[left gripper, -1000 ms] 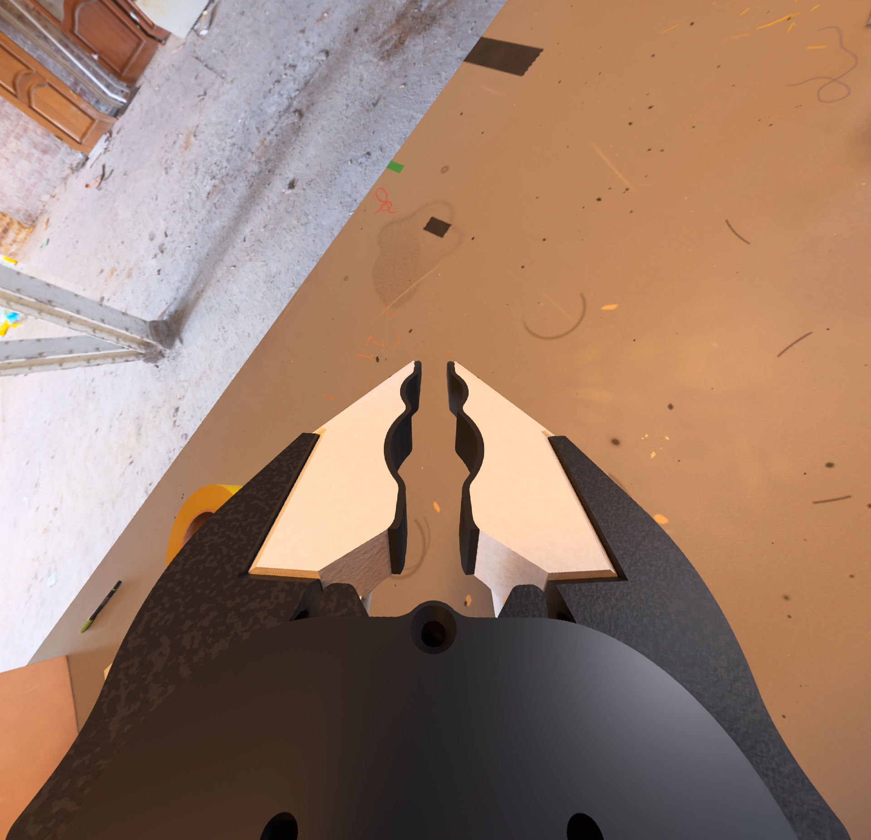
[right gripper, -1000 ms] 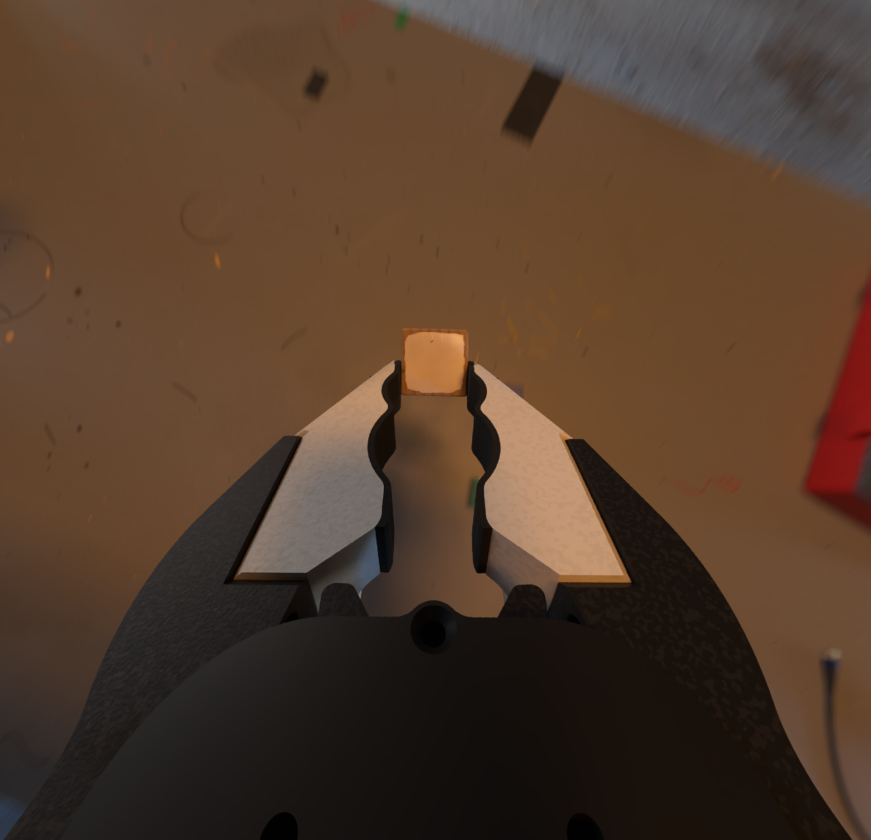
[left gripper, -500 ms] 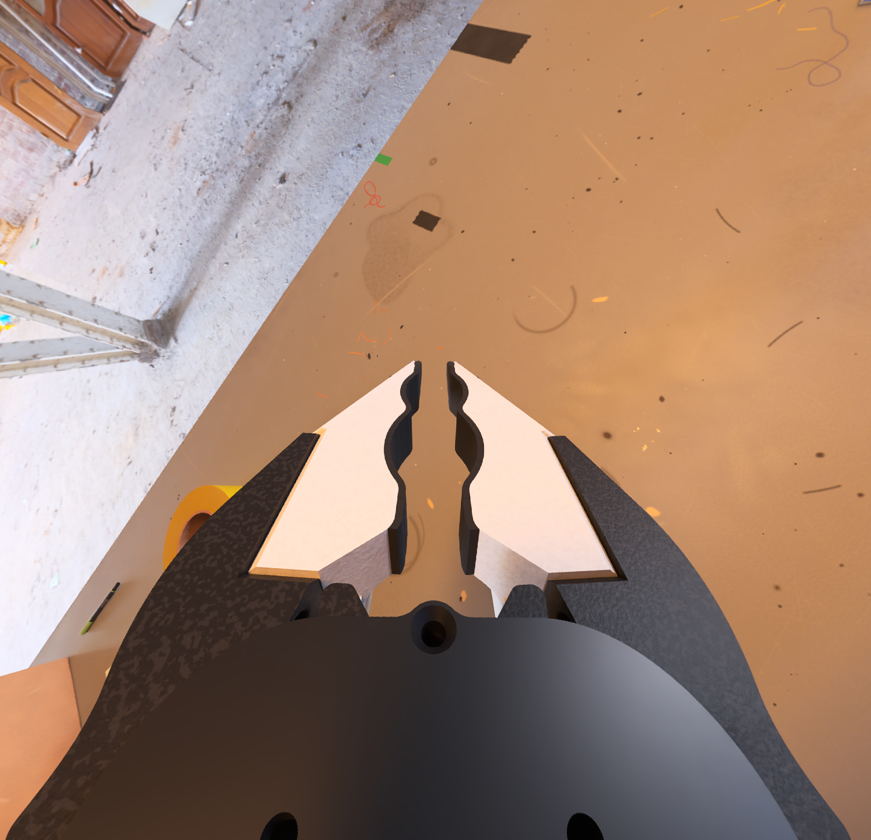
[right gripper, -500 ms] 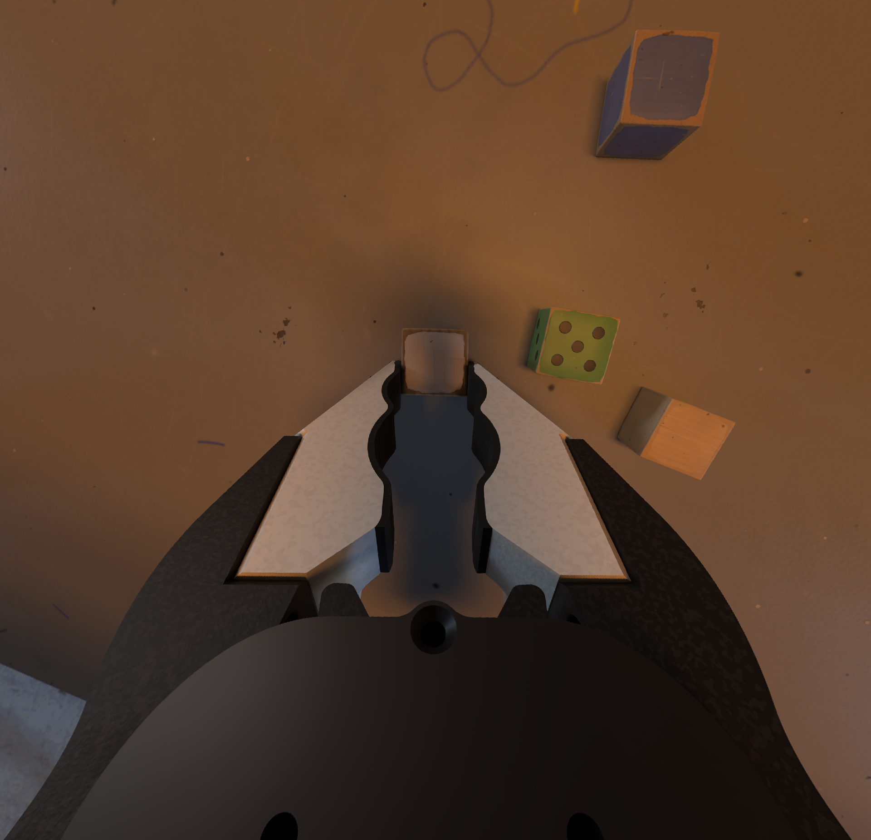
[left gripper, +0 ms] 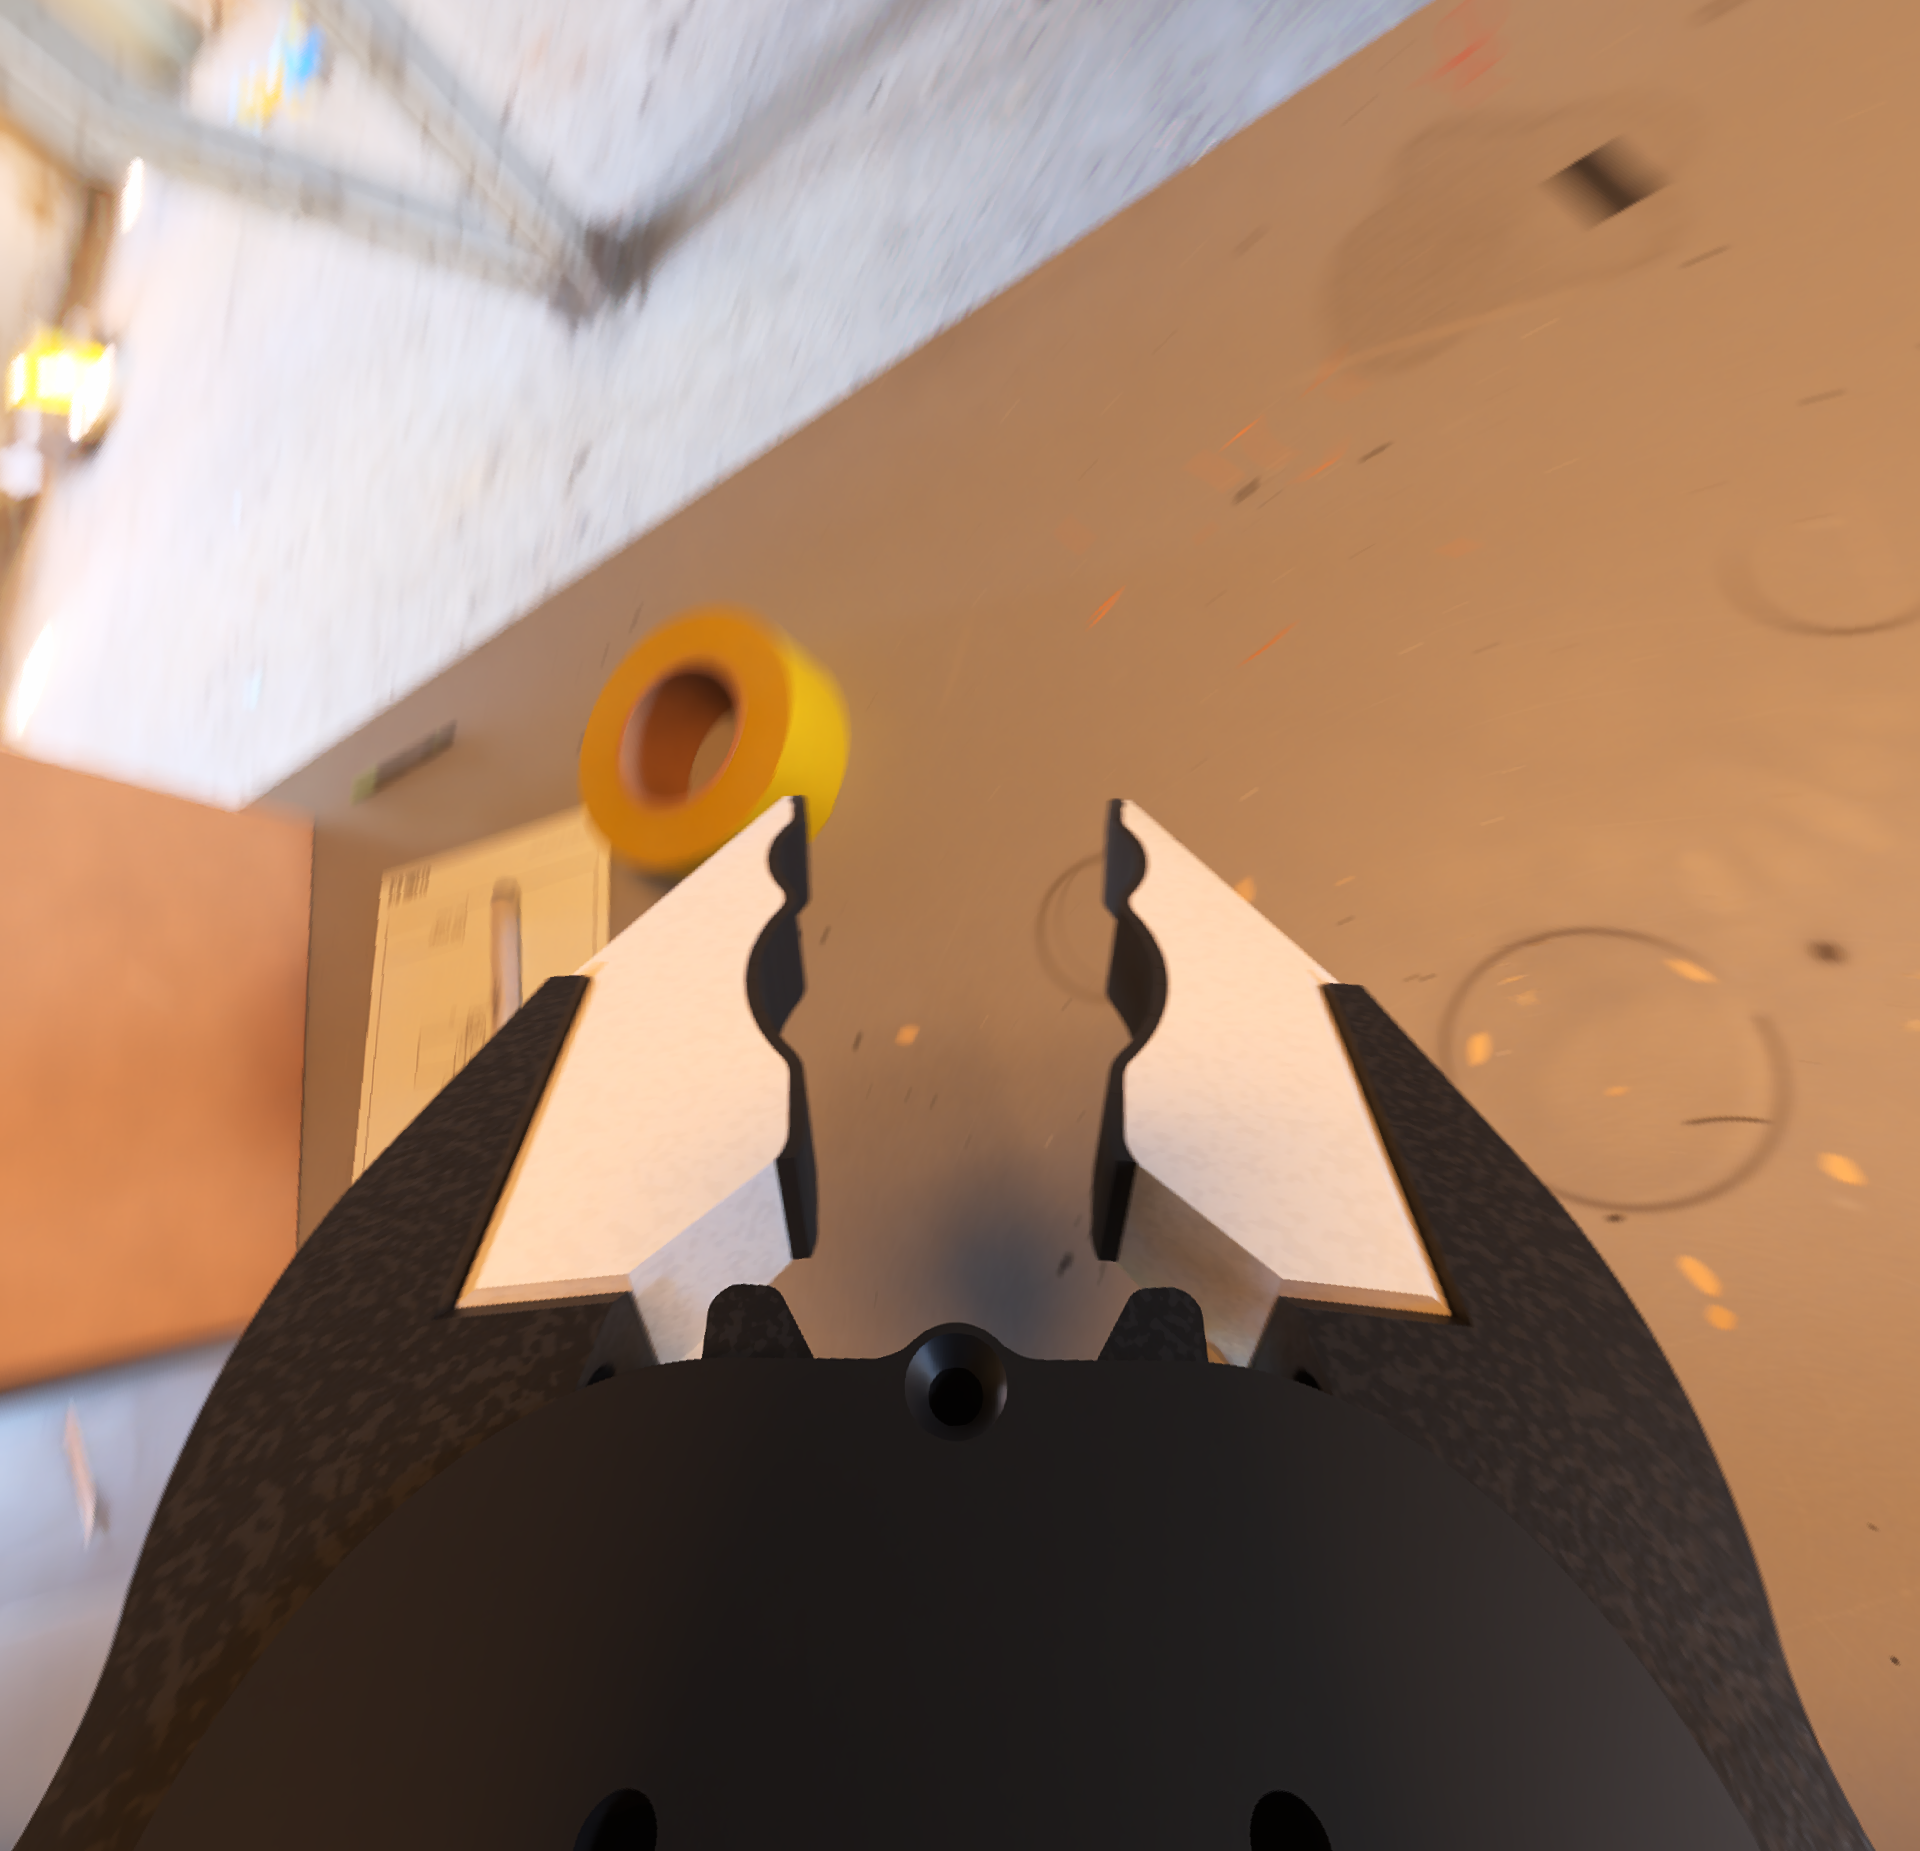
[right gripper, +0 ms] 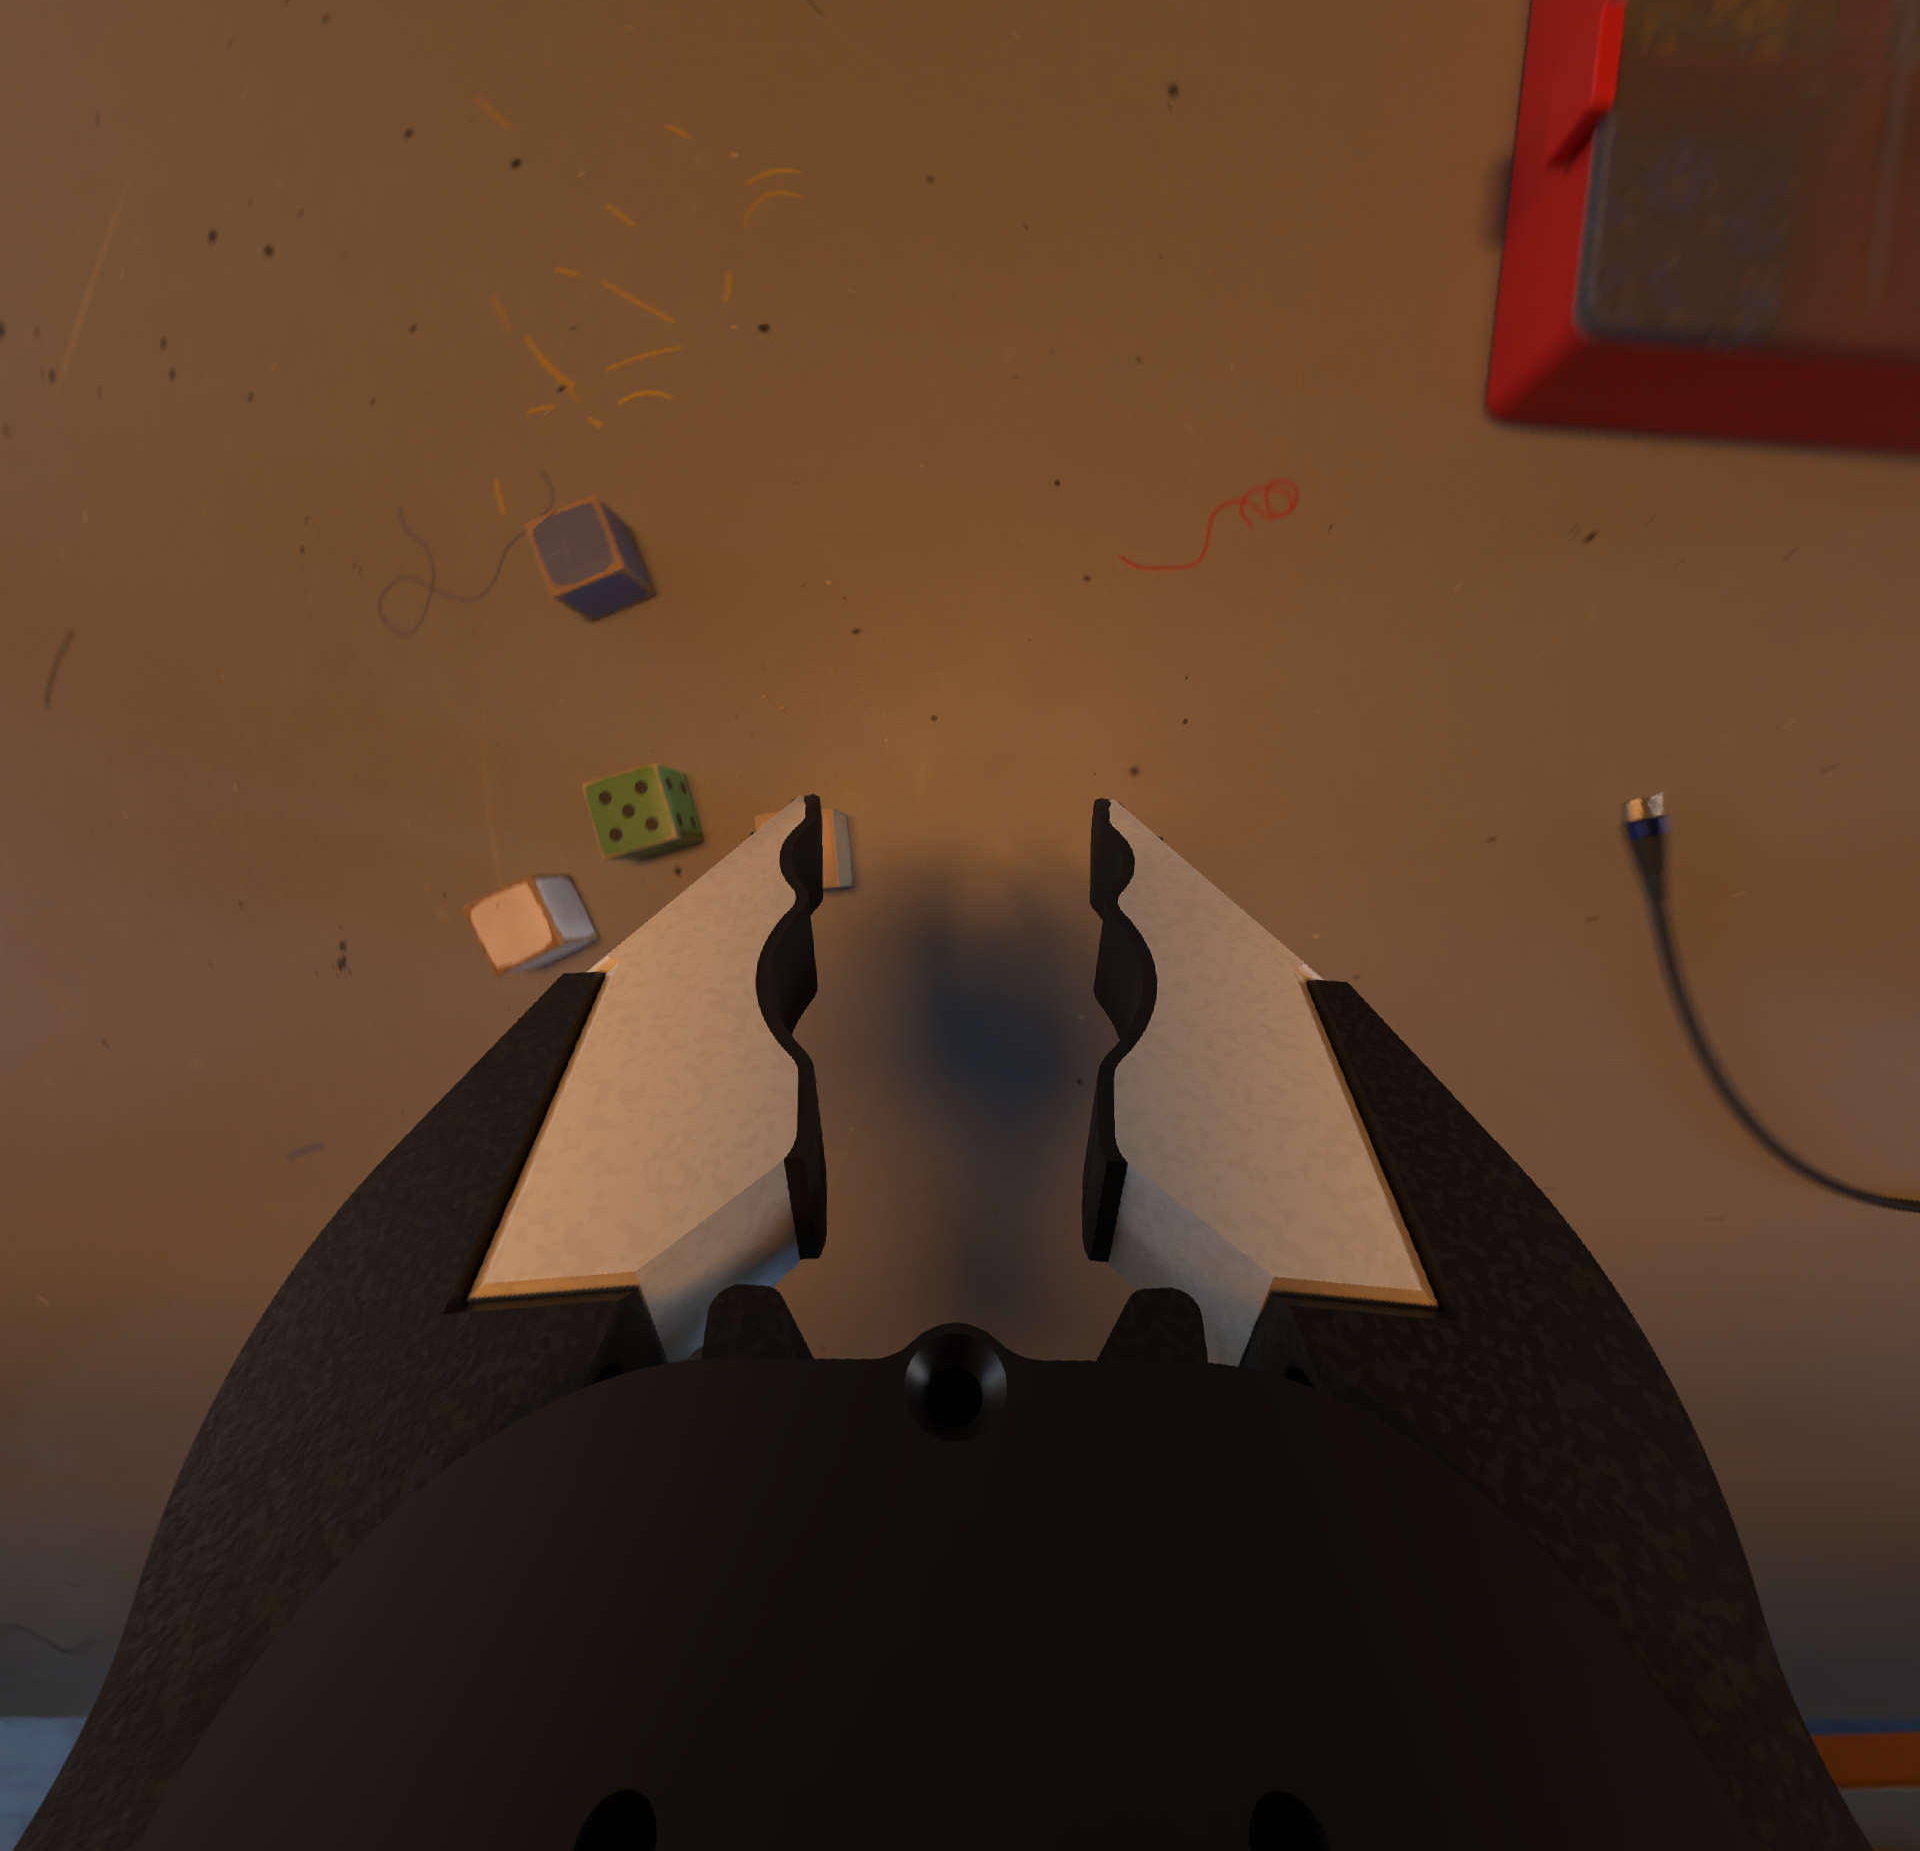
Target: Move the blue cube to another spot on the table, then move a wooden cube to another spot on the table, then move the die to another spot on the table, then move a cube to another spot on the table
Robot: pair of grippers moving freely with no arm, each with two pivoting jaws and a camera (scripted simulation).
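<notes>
In the right wrist view, my right gripper [right gripper: 954,814] is open and empty above the brown table [right gripper: 1039,347]. A small wooden cube [right gripper: 837,849] lies on the table, mostly hidden behind the left fingertip. A green die [right gripper: 641,810] sits to its left. A second wooden cube [right gripper: 530,921] lies left of the die and nearer. The blue cube [right gripper: 588,556] stands farther off at upper left. In the left wrist view, my left gripper [left gripper: 954,814] is open and empty over the table [left gripper: 1351,658]. No cube shows in that view.
A red-framed tray [right gripper: 1714,388] sits at the upper right. A dark cable with a metal plug [right gripper: 1647,814] lies at the right. In the left wrist view a yellow tape roll [left gripper: 717,752] and a paper sheet [left gripper: 468,980] lie near the table's edge [left gripper: 623,565]; an orange board [left gripper: 145,1053] is at the left.
My right gripper has opened and let go of the small wooden cube, then pulled back and up. My left gripper has opened and swung left toward the tape roll.
</notes>
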